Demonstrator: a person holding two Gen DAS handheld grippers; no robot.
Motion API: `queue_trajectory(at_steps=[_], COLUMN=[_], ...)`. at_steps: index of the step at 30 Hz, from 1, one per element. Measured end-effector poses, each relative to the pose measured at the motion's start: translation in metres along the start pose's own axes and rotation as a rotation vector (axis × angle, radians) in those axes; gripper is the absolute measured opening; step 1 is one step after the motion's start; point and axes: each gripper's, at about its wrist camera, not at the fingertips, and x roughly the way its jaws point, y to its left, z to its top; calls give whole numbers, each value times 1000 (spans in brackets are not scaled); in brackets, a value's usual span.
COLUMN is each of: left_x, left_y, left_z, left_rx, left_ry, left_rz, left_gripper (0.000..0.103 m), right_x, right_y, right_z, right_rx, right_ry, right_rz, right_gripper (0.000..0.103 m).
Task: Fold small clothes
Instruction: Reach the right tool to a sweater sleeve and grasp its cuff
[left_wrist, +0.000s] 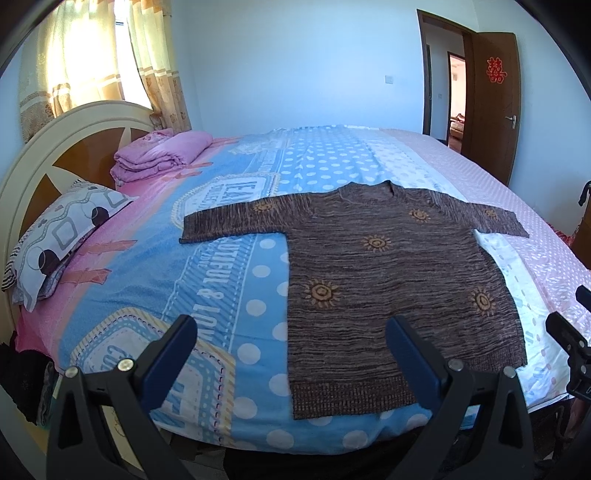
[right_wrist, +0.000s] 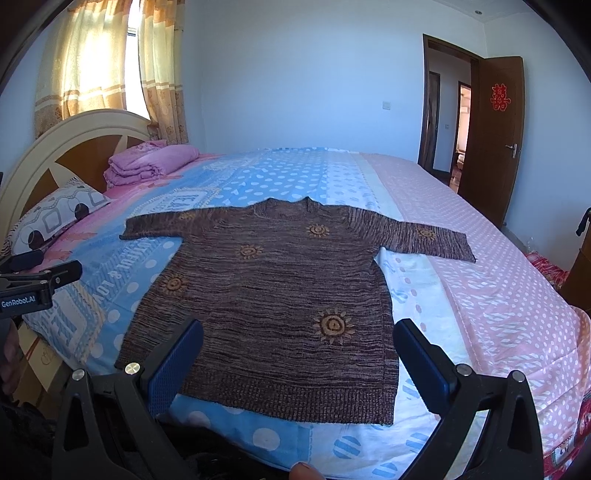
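Sweater (right_wrist: 273, 295) lies flat mid-bed, sleeves spread, bare sheet (right_wrist: 480, 280) all round it. Open bedding to the right of it and beyond the collar. On the left, far side: pillow (left_wrist: 62, 236) and folded pink blanket (left_wrist: 159, 155) against the headboard (left_wrist: 33, 173), well apart from the left sleeve. Near hem sits close to the bed edge.

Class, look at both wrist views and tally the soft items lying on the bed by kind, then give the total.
Brown sweater: 1, spread flat with both sleeves out.
Folded pink blanket: 1, by the headboard.
Patterned pillow: 1, by the headboard.
Total: 3.
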Motion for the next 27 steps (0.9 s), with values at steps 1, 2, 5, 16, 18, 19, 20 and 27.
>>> queue_trajectory(at_steps=[1,2,5,16,18,19,20,27], left_x=[9,14,37,120,135,145,152,200], left_y=[-1,-2,-3,-12,-12,-10,-9,-7], left_z=[1,2,7,35,41,45,49,76], left_rx=[8,14,21,41,39,31,23,21], left_ry=[7,13,37,105,109,119,125,128], left_rz=[5,10,19,65,87,96,100,169], left_gripper=[103,103,103,103,103,103,103,103], right_x=[6,14,34,108,121,127,133,181], right_y=[-4,-8,-23,-98,-119,-131,-146,-243], right_z=[0,0,4,37,44,47,51,66], right_rx=[5,14,40,162,193,216,240,373], right_ry=[14,28,50,127,143,150,155,198], right_rz=[-2,3,-1,-40,-51,-61,-74,-183], right_gripper=[102,102,102,102,102,102,102,80])
